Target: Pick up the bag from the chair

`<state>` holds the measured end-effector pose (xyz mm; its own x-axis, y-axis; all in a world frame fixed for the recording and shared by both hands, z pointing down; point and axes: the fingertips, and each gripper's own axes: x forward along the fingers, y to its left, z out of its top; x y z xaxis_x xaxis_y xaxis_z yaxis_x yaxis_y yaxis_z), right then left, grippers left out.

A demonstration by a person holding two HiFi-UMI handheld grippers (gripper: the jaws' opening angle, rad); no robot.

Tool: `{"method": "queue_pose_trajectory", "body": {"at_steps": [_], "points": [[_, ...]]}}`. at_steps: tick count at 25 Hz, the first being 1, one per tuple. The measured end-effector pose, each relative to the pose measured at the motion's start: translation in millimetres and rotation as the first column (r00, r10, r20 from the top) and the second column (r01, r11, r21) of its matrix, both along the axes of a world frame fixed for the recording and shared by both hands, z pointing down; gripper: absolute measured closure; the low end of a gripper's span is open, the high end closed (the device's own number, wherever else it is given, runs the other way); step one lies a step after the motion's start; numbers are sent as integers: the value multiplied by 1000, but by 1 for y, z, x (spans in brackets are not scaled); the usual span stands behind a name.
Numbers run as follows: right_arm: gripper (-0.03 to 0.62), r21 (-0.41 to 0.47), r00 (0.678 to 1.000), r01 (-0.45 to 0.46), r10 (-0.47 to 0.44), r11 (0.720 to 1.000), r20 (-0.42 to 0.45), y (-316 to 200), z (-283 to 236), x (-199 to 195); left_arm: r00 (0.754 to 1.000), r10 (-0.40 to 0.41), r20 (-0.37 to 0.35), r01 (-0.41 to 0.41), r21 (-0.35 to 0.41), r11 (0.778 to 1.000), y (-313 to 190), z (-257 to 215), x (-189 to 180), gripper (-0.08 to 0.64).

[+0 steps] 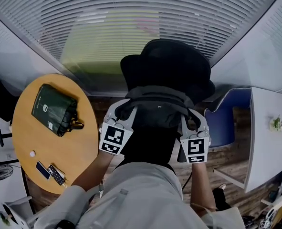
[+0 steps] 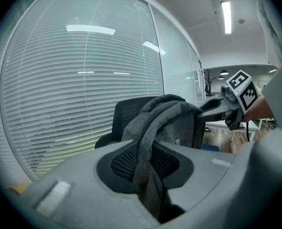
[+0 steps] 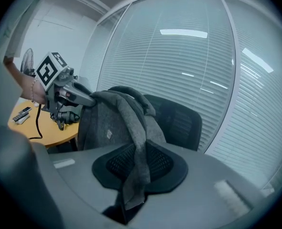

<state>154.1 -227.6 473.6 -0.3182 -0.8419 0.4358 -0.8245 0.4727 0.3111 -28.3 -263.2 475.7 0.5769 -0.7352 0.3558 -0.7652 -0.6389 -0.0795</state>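
Fingers (image 2: 78, 185) of the left gripper (image 2: 146, 168) are clamping one grey strap (image 2: 145, 137), and the right gripper (image 3: 133, 171) is pinching the other strap (image 3: 140, 137) the same way. The bag (image 1: 157, 109) is hanging between them, just in front of the chair (image 1: 172, 66) back; whether it is touching the seat, I cannot tell. It is looking soft and slumping, a felt-like grey cloth, probably light. Gripping both straps near their tops is likely the best way to limit swinging. The chair is showing curved black mesh. Well apart at left, a round wooden bench (image 1: 55, 147) is carrying a dark green pouch (image 1: 55, 109).
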Motion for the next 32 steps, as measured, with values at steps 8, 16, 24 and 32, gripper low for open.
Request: {"method": "queue_pose_trajectory", "body": {"at_steps": [8, 16, 24, 32], "points": [[534, 44, 1000, 3, -4, 999, 31, 6, -39, -4, 999, -8, -42, 10, 39, 999, 7, -37, -3, 487], [534, 62, 997, 0, -5, 998, 73, 16, -63, -9, 997, -8, -77, 13, 64, 998, 14, -59, -7, 488], [535, 110, 993, 4, -17, 994, 116, 26, -98, -17, 993, -1, -114, 14, 112, 994, 20, -91, -12, 488], [535, 139, 990, 5, -25, 990, 140, 32, -127, -22, 987, 2, -161, 20, 135, 991, 25, -125, -16, 488]]}}
